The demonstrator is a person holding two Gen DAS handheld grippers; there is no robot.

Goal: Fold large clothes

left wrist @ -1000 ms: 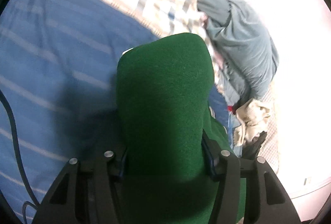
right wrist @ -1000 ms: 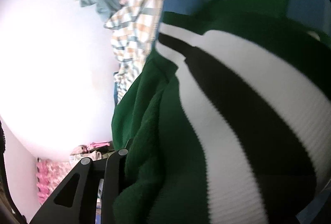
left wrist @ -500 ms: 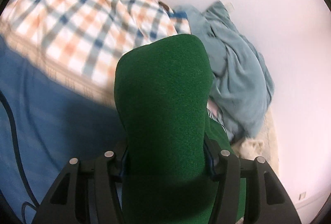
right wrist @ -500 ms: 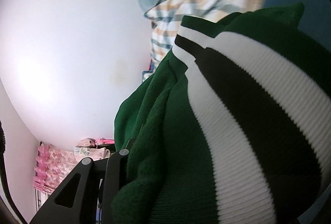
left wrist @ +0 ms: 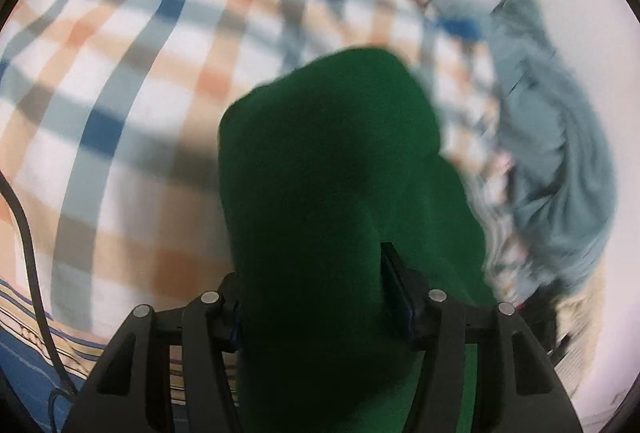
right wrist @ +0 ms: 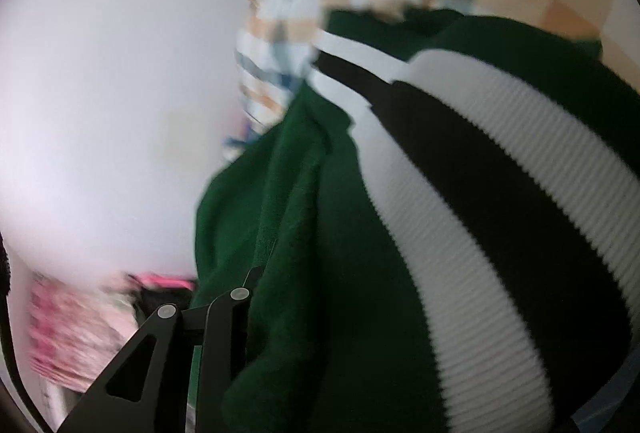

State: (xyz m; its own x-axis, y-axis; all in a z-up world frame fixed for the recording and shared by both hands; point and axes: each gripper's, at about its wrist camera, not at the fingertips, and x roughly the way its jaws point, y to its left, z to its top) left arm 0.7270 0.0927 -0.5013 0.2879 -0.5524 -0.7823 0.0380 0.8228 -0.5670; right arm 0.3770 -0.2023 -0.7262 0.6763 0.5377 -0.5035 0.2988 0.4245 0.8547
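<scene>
Green sweater [left wrist: 332, 217] clamped in left claw [left wrist: 324, 309] and right claw [right wrist: 256, 313].

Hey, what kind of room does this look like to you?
Probably a bedroom: a checked bedcover spread wide, a blue-grey garment heaped by the white wall, and a green sweater held in both grippers.

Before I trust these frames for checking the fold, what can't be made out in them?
- Left wrist view: the left gripper has its fingertips buried under the green sweater.
- Right wrist view: the right gripper shows one finger only; the sweater covers the rest.
- Both views: the sweater's full shape is cut off by the edges.
- Motion blur smears the plaid blanket and grey-blue garment.
</scene>
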